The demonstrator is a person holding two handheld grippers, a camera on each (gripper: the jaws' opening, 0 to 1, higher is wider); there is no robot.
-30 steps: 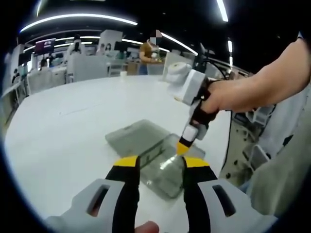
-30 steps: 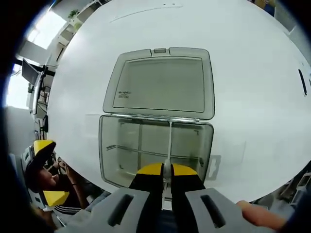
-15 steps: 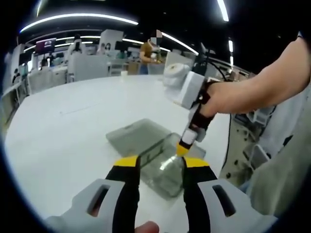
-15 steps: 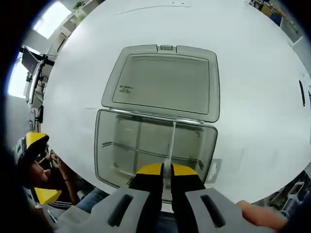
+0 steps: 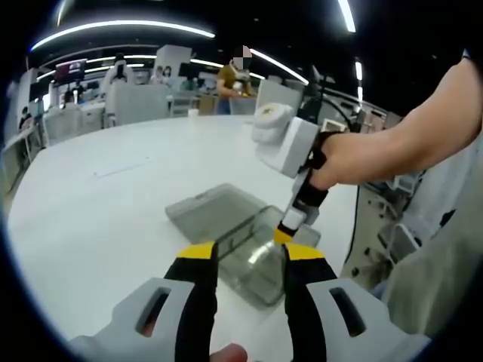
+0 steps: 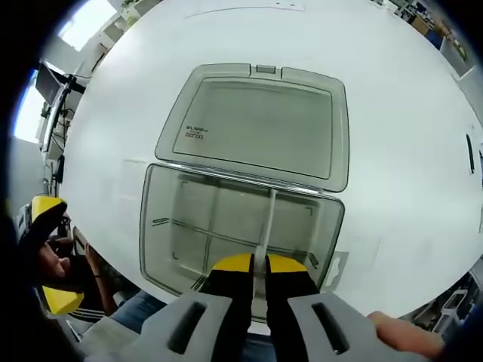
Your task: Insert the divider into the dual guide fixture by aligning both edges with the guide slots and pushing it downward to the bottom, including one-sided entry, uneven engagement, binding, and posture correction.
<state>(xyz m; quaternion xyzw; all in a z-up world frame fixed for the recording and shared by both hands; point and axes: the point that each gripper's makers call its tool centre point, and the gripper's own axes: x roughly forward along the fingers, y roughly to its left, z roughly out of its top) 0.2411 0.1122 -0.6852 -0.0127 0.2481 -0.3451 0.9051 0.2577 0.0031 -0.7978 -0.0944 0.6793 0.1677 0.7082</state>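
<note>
We are pinching the thin translucent plastic divider (image 6: 266, 226) in our right gripper (image 6: 256, 263), its yellow-tipped jaws closed tight on the divider's top edge so that we can steer it from straight above. The divider is standing upright inside the clear grey plastic compartment box (image 6: 155, 249), running from the near wall toward the hinge side, and we are judging it as entered in its guide slots but not yet pressed to the floor; whether both ends are seated evenly, we cannot tell. Our left gripper (image 5: 245, 260) is hovering just short of the box with its jaws spread apart and holding nothing, likely waiting to steady the box or correct a tilt. Beyond the compartments, the box's flat hinged lid (image 6: 260, 124) is lying open on the white round table (image 6: 407, 113), keeping the opening clear for a downward push.
</note>
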